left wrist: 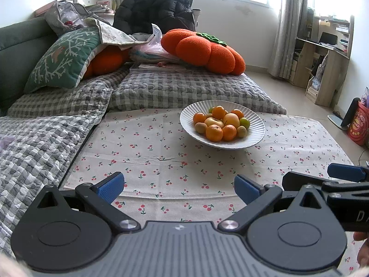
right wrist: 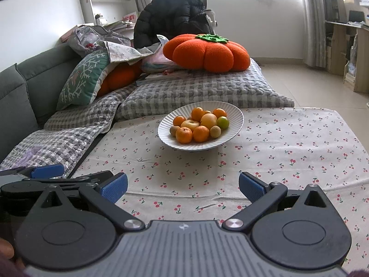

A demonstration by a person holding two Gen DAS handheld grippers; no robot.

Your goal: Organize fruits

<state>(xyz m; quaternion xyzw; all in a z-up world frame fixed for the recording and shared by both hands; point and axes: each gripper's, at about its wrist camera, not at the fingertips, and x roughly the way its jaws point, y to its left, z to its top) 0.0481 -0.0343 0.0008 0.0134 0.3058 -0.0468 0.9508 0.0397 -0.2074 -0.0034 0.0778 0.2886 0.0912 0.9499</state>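
A white ribbed plate (left wrist: 253,136) (right wrist: 166,138) sits toward the far side of the cherry-print tablecloth (left wrist: 161,161) (right wrist: 288,157). It holds a pile of fruit: several oranges (left wrist: 214,133) (right wrist: 184,135), a pale apple (left wrist: 214,122) (right wrist: 189,123), a yellow-pink fruit (left wrist: 231,119) (right wrist: 208,120), a green fruit (left wrist: 244,122) (right wrist: 223,122) and small brownish ones (left wrist: 241,131) (right wrist: 215,131). My left gripper (left wrist: 180,188) hovers open over the near cloth, nothing between its blue pads. My right gripper (right wrist: 183,188) is likewise open and empty. Each gripper shows at the other view's edge.
A grey checked quilt (left wrist: 184,90) (right wrist: 196,92) covers the sofa beside and behind the table. An orange pumpkin cushion (left wrist: 203,50) (right wrist: 207,53), a green patterned pillow (left wrist: 64,57) (right wrist: 85,78) and a black jacket (left wrist: 156,4) lie beyond. Wooden shelves (left wrist: 322,64) stand at right.
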